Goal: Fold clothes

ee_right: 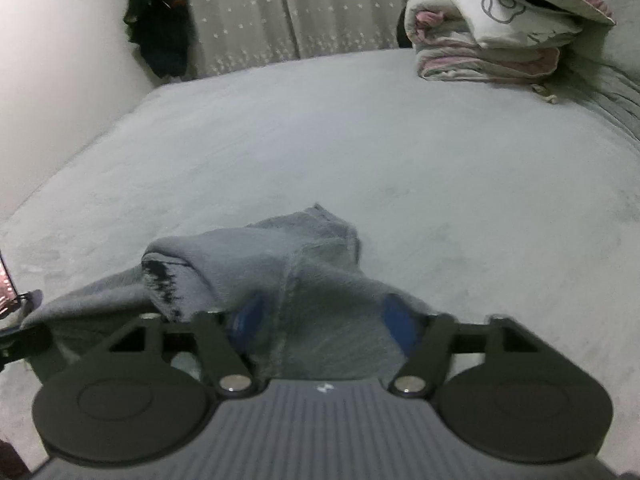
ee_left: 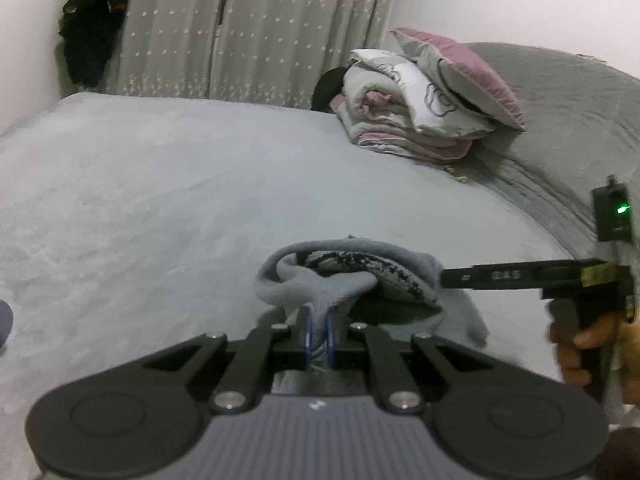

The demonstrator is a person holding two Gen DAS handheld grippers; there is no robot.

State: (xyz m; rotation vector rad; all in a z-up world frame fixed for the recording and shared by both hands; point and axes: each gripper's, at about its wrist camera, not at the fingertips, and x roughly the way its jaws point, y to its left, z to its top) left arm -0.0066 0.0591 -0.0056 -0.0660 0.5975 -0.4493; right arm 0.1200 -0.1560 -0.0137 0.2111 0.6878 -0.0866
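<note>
We see a grey garment [ee_left: 340,280] bunched up on a pale grey bed [ee_left: 160,200], at about six o'clock of the left wrist view and just ahead of our left claw [ee_left: 319,330]. That claw has its two blue pads drawn together on a fold of the grey cloth, which rises between them; a patch of black and white pattern shows inside the bundle. At three o'clock in the same view a hand [ee_left: 588,344] holds the other tool by its grip, and one long black finger of it reaches level to the garment's right edge. In the right wrist view the right claw [ee_right: 322,316] has its blue pads standing wide apart with the grey garment [ee_right: 280,272] draped across and between them; whether the pads press on the cloth we cannot tell, since the fabric covers much of them. Far up the bed, toward one o'clock, lies a stack of folded quilts [ee_left: 404,112] in white and pink with a pink-edged pillow [ee_left: 464,76] leaning on top. At eleven o'clock a dark garment [ee_left: 96,24] hangs beside a starred curtain [ee_left: 256,28].
</note>
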